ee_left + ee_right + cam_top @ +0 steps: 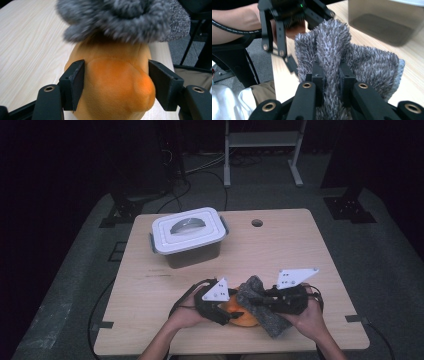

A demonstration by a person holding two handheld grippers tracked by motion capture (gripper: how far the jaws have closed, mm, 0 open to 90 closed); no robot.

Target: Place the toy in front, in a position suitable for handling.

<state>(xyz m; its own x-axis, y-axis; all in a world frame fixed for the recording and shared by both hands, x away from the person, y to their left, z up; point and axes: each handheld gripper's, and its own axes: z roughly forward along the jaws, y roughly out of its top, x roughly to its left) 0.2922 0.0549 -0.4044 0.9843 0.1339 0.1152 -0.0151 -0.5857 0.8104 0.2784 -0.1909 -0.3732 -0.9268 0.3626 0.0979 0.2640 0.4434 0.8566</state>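
An orange plush toy [245, 319] lies near the table's front edge. My left gripper [229, 312] comes at it from the left, and in the left gripper view its two black jaws press on both sides of the orange plush [112, 75]. A grey fuzzy cloth [275, 325] is draped over the far side of the toy. My right gripper [256, 301] reaches in from the right and is shut on a raised fold of the grey cloth [372, 62], which bunches between its jaws [332, 75]. The cloth [120, 17] hides the top of the toy.
A box with a white lid and grey handle [187, 236] stands at the back left of the wooden table [300, 250]; its dark wall [387, 20] is close behind the cloth. A cable hole [257, 223] is at the back. A metal rack [262, 150] stands beyond the table.
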